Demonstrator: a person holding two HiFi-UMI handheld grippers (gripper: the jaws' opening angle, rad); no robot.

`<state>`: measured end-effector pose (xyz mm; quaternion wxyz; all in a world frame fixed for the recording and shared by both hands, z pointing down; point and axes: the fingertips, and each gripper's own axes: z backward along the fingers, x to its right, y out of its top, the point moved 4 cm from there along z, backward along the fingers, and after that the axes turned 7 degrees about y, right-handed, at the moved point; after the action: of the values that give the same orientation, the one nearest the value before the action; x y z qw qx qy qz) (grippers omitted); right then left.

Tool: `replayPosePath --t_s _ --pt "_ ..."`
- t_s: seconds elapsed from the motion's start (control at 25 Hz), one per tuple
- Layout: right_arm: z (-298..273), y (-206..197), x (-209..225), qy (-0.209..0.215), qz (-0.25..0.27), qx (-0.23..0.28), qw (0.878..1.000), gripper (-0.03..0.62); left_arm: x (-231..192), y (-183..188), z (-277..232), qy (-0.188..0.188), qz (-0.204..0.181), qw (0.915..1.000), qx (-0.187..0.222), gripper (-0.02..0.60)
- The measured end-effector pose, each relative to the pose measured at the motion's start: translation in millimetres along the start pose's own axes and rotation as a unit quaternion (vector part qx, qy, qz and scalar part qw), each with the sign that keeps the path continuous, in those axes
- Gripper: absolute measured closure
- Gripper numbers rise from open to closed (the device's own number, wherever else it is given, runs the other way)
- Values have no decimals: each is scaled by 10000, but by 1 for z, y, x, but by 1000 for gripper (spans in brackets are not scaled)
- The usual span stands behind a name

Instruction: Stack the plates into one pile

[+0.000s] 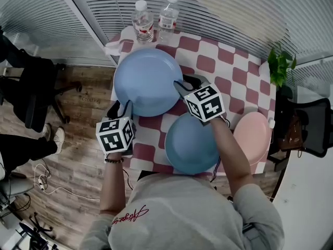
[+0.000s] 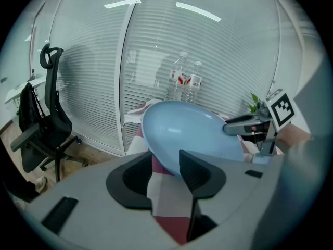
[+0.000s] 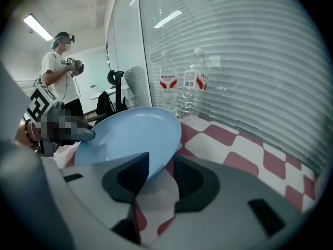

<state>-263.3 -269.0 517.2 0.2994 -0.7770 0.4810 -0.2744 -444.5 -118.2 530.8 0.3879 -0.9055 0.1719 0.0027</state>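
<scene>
No legible text. Two bottles [image 1: 155, 19] beyond the large blue plate [image 1: 147, 81]: red-white labels, print unreadable. Marker cubes [image 1: 115, 135] near the plate's near rim: black-white square codes, no letters. Shirt script [image 1: 130, 215], nearer than plate: illegible.

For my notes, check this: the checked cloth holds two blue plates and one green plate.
Wrong colour, as the head view shows: the checked cloth holds a large blue plate, a smaller blue plate and one pink plate, not green.
</scene>
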Motion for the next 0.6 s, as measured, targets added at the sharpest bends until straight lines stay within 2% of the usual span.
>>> replayPosePath --t_s 0.12,0.6 --pt "8 5 -4 -117 64 130 9998 442 2 7 8 50 -181 9998 108 408" --pt "52 9 -16 -415 -238 671 9966 450 15 20 34 -156 -522 9980 306 410"
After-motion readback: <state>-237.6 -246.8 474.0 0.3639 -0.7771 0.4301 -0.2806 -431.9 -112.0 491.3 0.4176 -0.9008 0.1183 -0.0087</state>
